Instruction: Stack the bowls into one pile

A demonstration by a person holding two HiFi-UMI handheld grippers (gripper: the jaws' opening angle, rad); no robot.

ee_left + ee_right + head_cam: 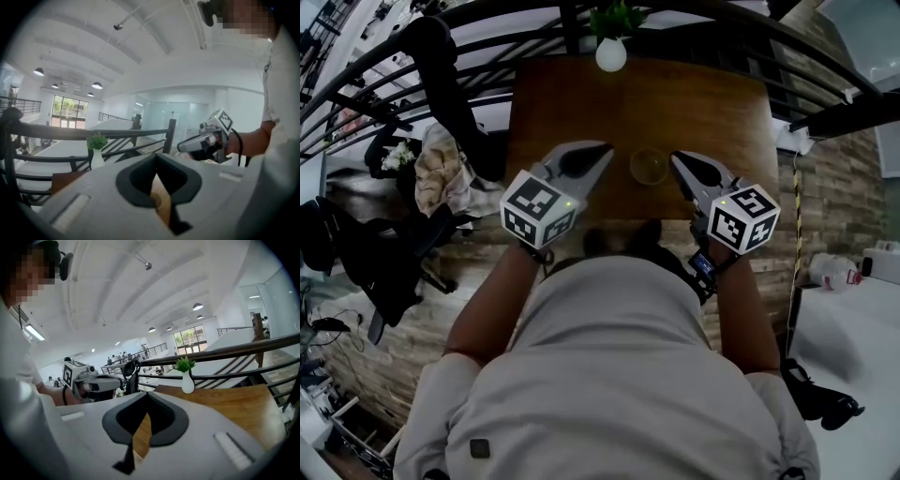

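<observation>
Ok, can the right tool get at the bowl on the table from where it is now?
Probably yes. The right tool hangs just to the right of the bowl, with nothing between them on the table. Its jaws are shut and empty, so it would need to open first.

The bowl [649, 167] sits on the bench [572, 103], close to its near edge. At the far edge, behind the bowl and slightly left, stands a vase [610, 53] — a railing [487, 21] runs behind it. The left gripper [602, 152] hangs just left of the bowl and the right gripper [676, 159] just right of it. A chair [439, 56] stands off the bench's far left corner.
</observation>
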